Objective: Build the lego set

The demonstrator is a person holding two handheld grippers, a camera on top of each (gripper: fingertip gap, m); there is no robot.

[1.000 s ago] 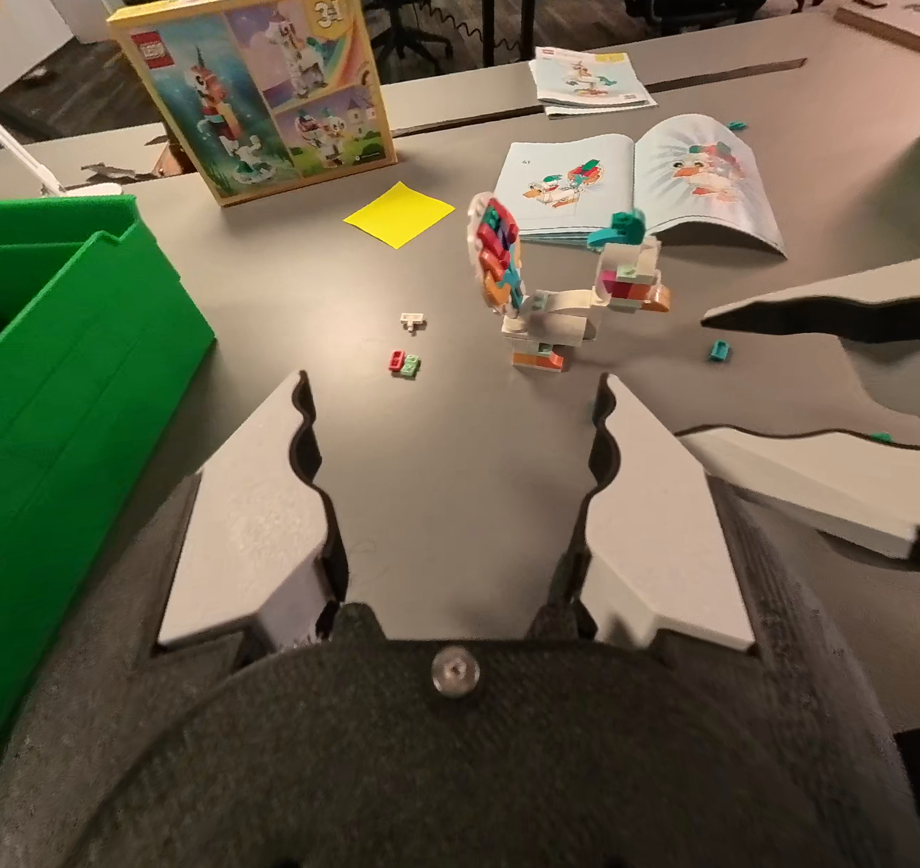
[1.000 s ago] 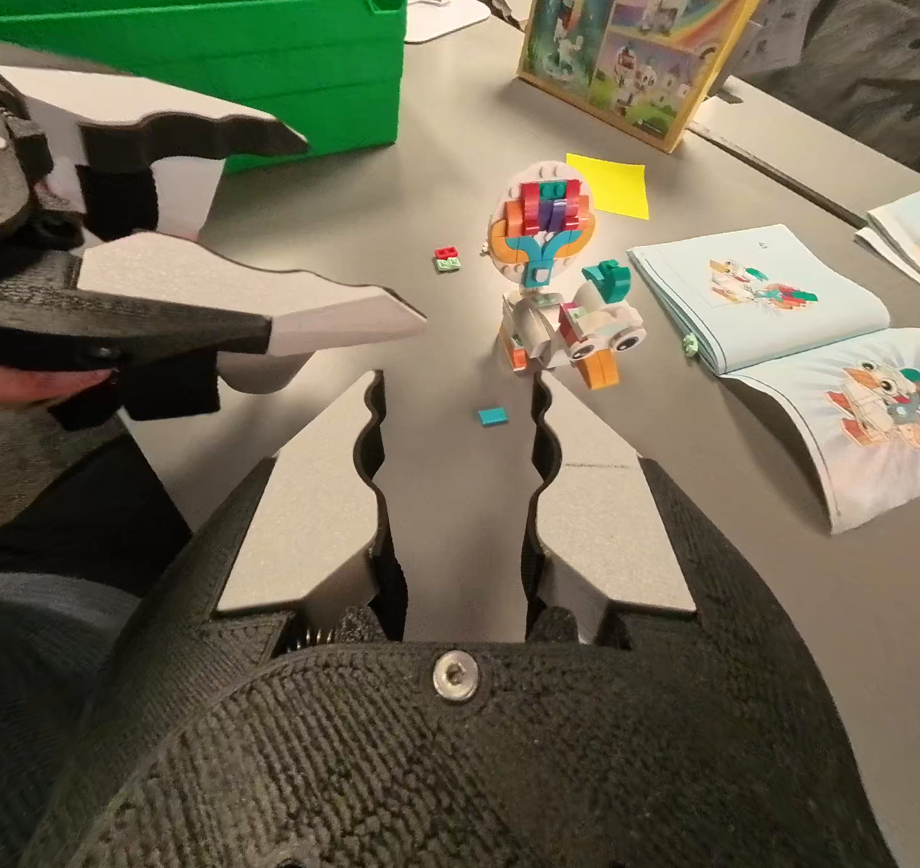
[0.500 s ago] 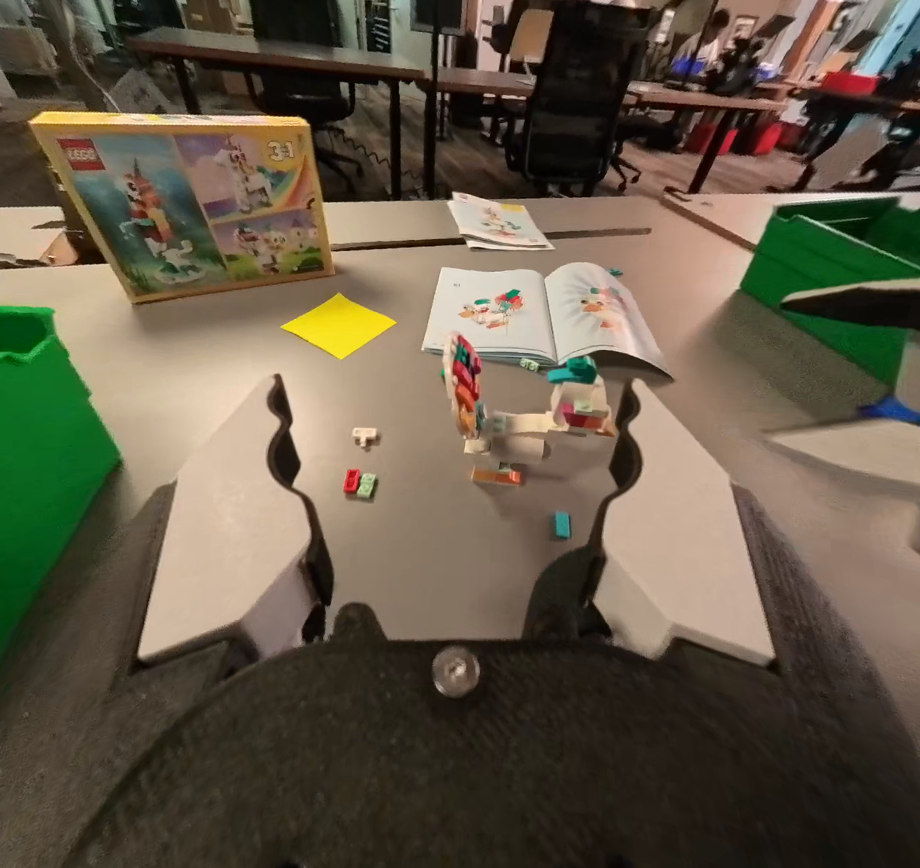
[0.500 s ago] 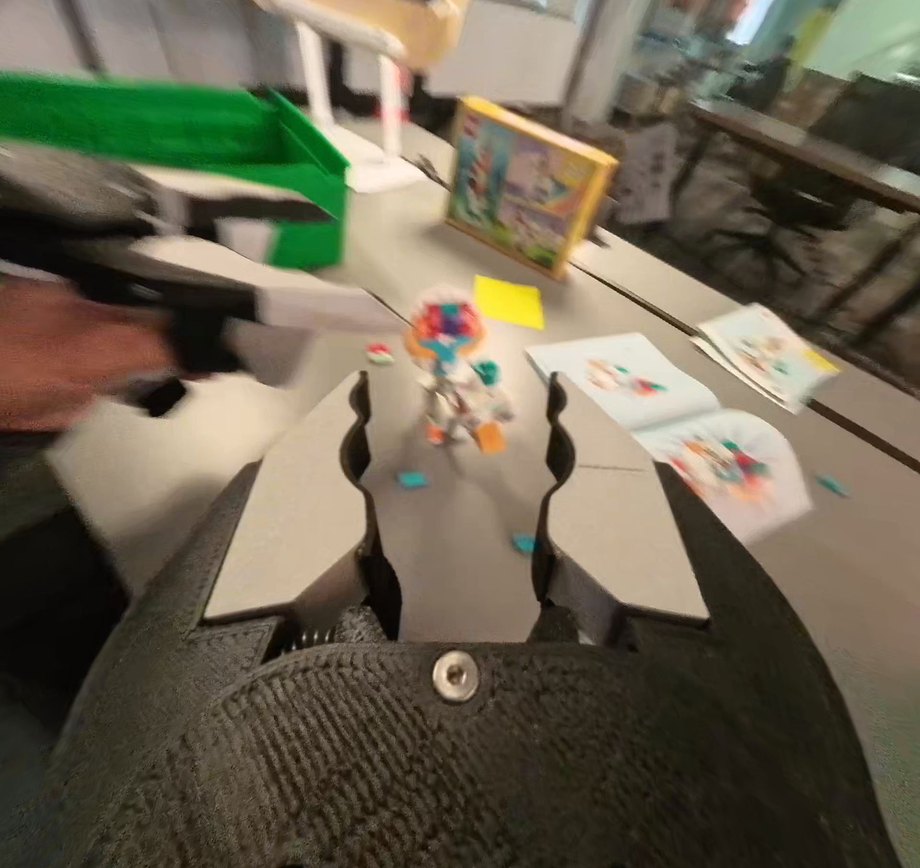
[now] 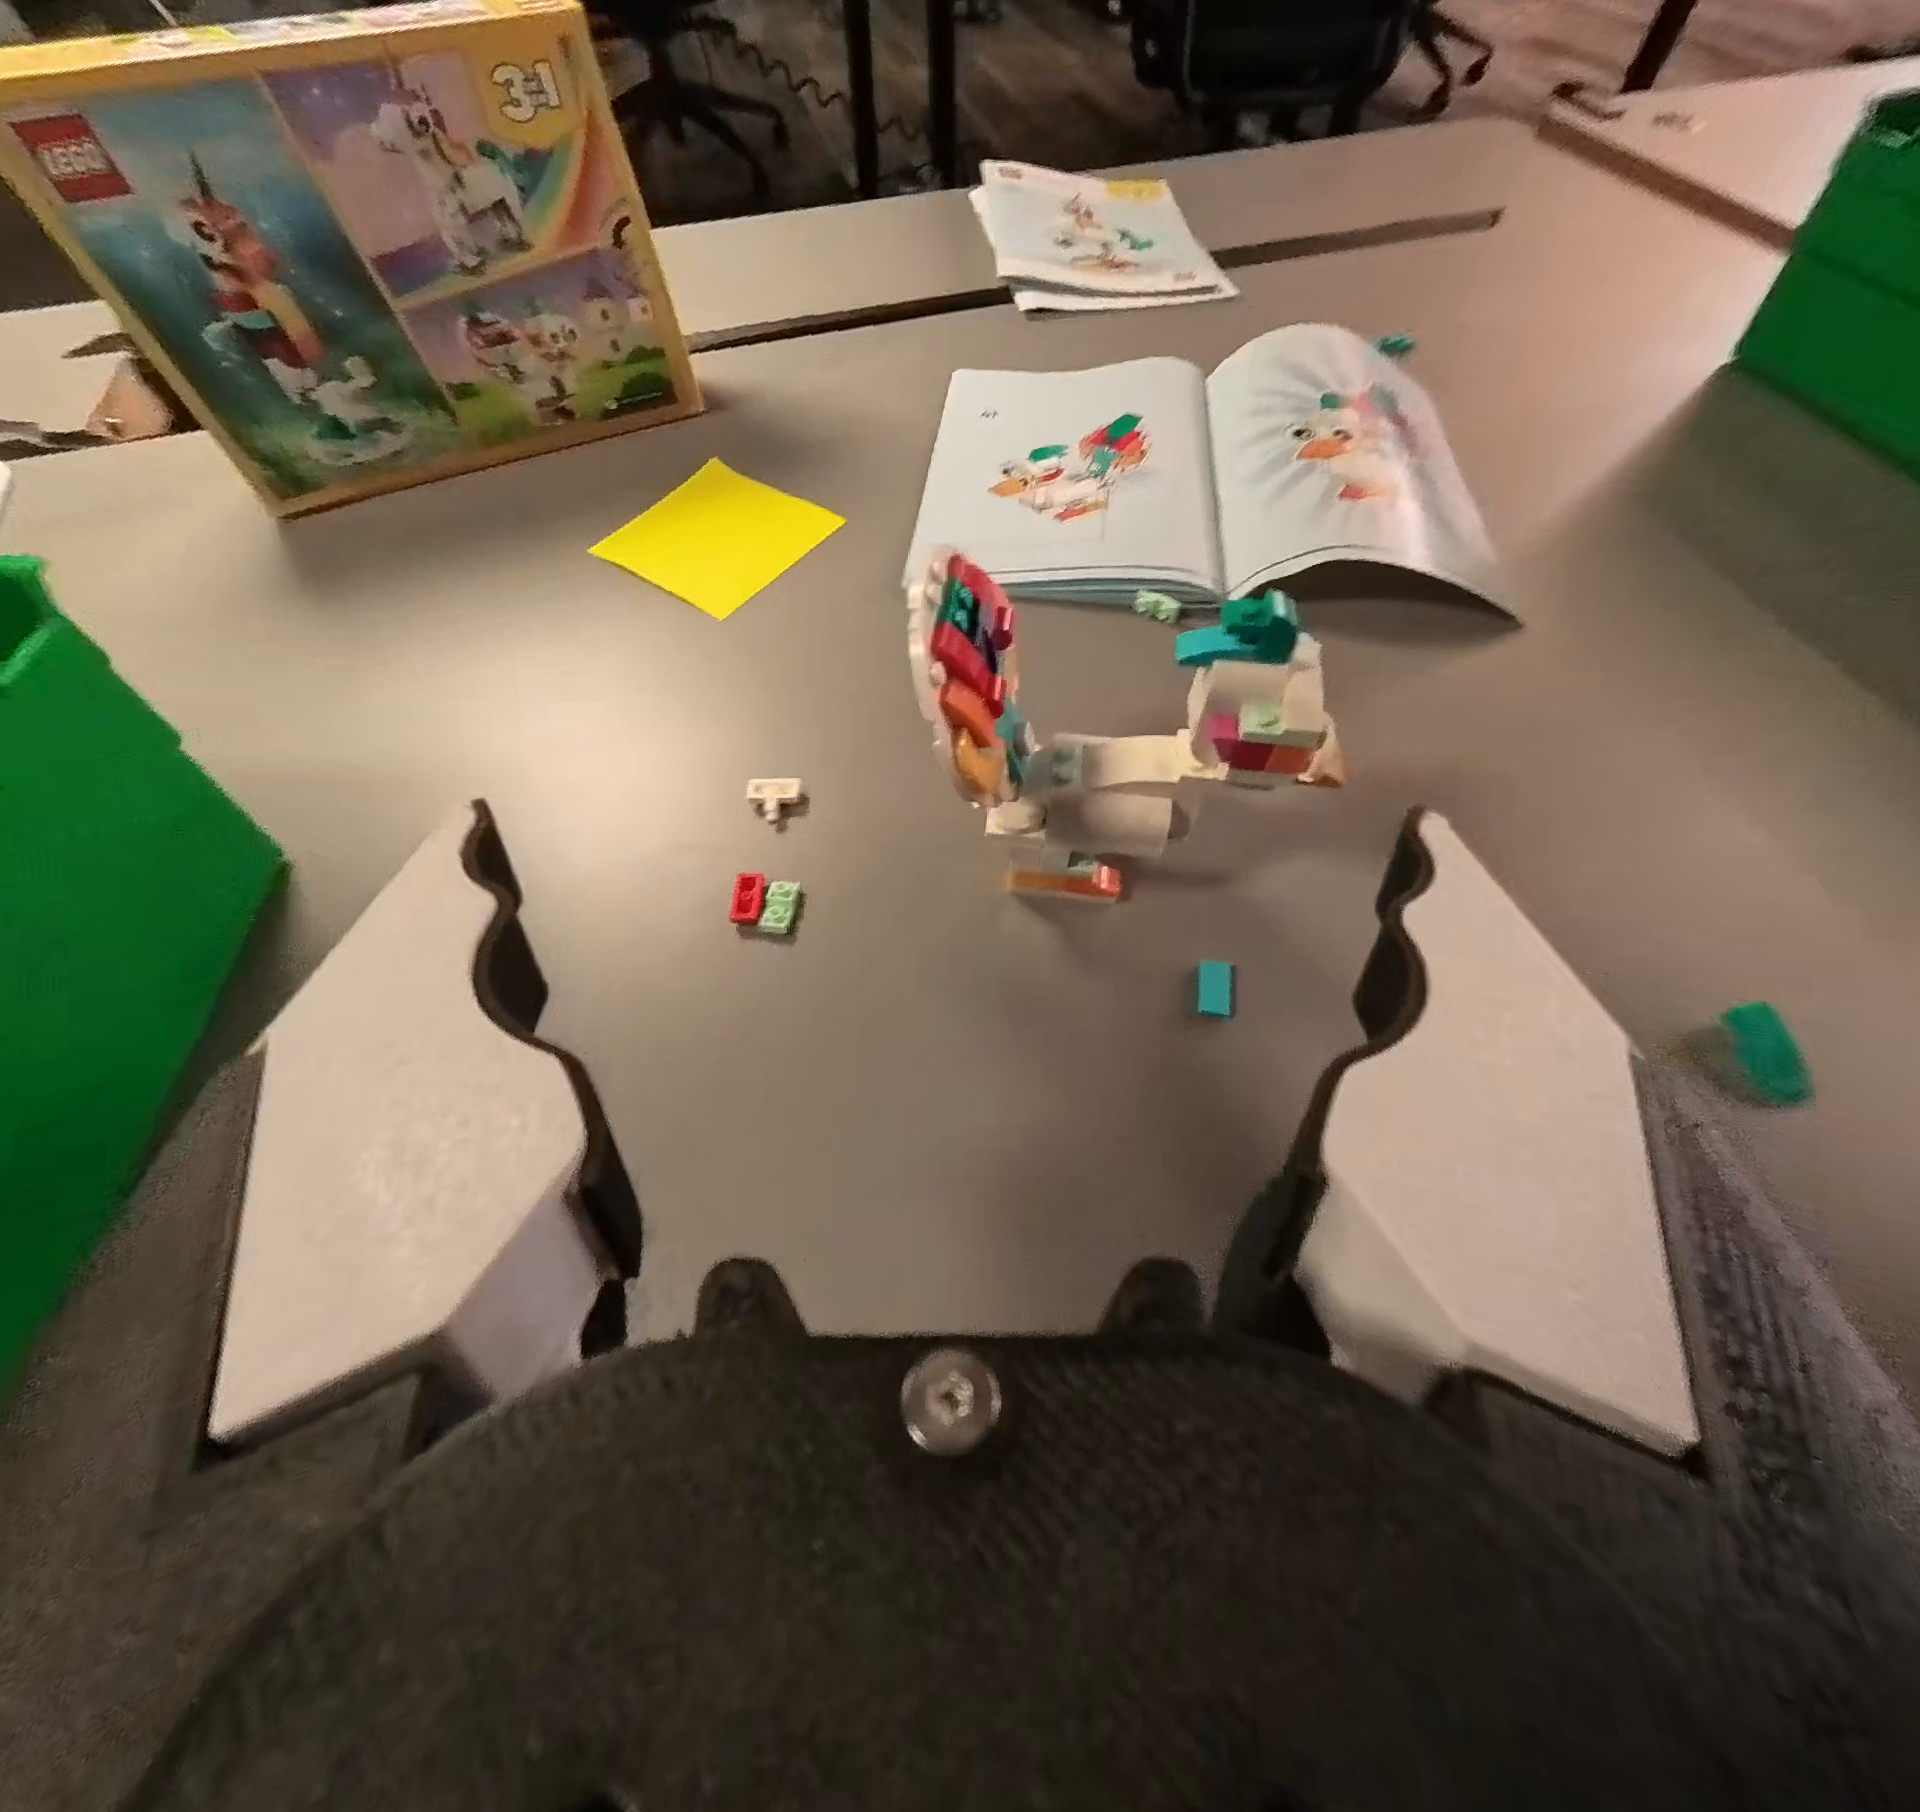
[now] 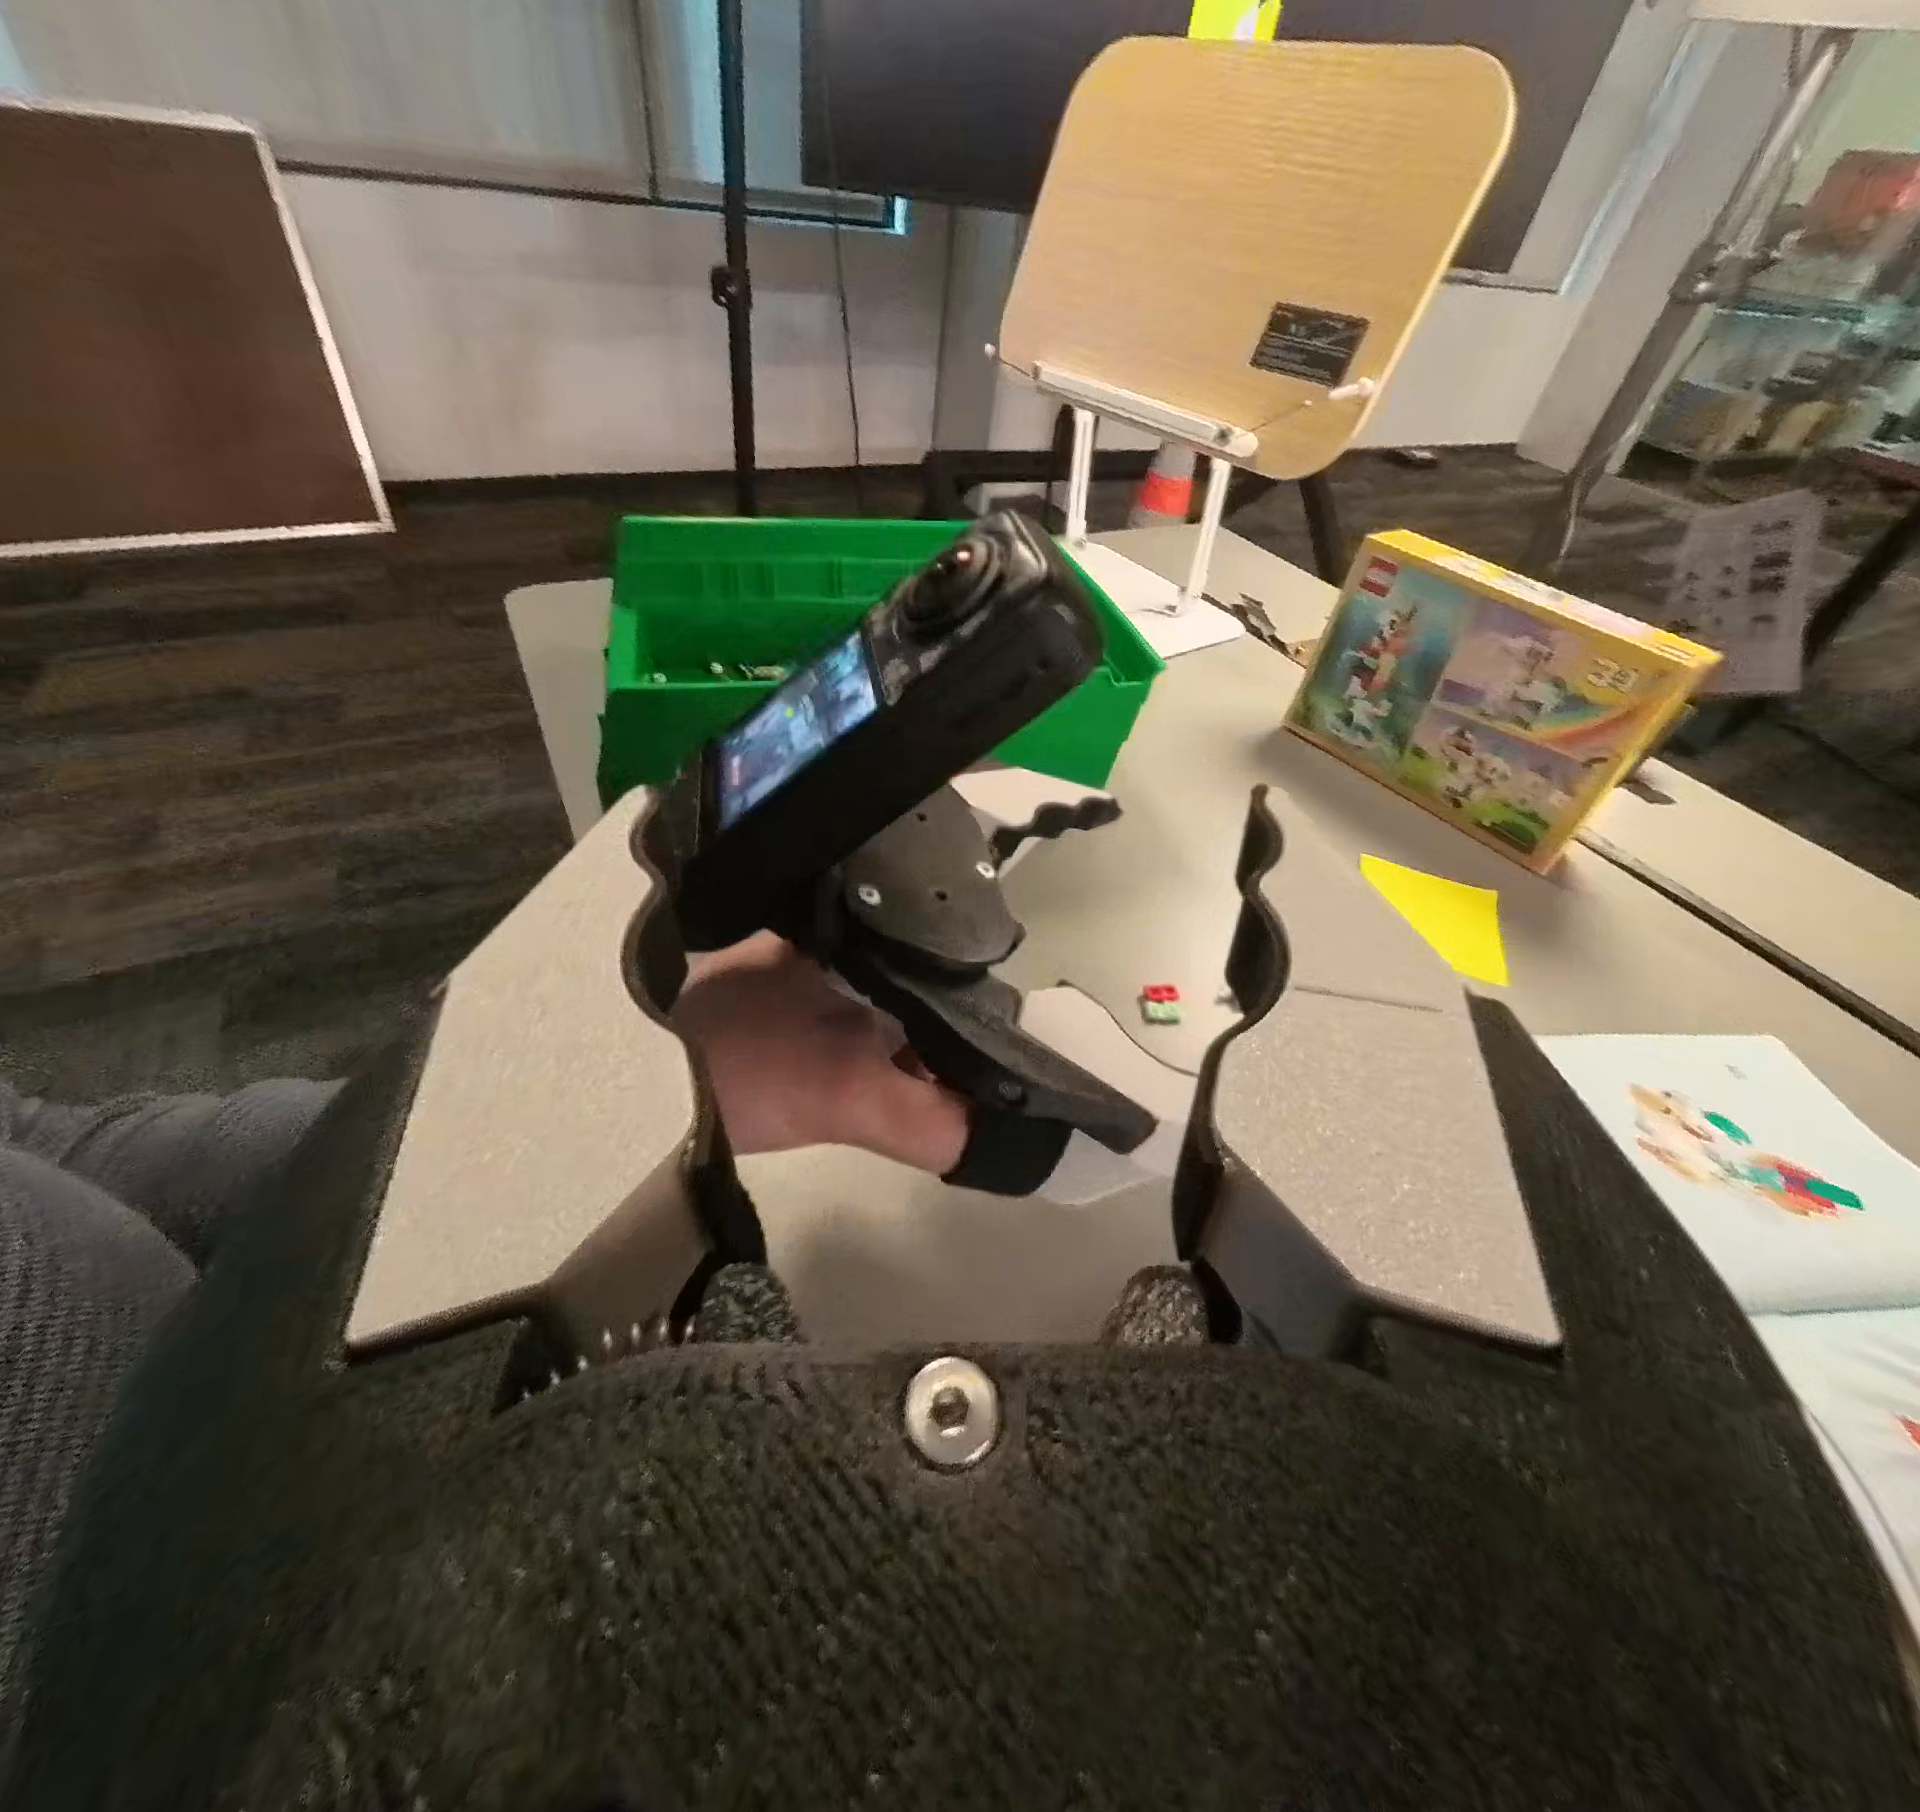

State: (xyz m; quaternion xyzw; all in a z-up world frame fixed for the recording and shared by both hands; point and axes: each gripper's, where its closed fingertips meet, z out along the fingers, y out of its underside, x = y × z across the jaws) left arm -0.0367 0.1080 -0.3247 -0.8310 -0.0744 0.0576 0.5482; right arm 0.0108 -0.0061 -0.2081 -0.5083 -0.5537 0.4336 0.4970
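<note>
Lego bird model (image 5: 1117,744) upright on table (image 5: 520,702), left hand-held gripper (image 5: 940,832) spread empty, right hand-held gripper (image 6: 951,827) likewise apart

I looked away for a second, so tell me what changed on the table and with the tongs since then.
The right tongs swung away from the lego bird to face the left tongs and the green bin; they also opened wider. The left tongs pulled back slightly, open and empty as before. Nothing was gripped or released. The bird, loose bricks, open booklet and box stayed put.

You'll find printed writing on the yellow set box (image 5: 343,245) at upper left, and on the board's black label (image 6: 1313,350).
</note>
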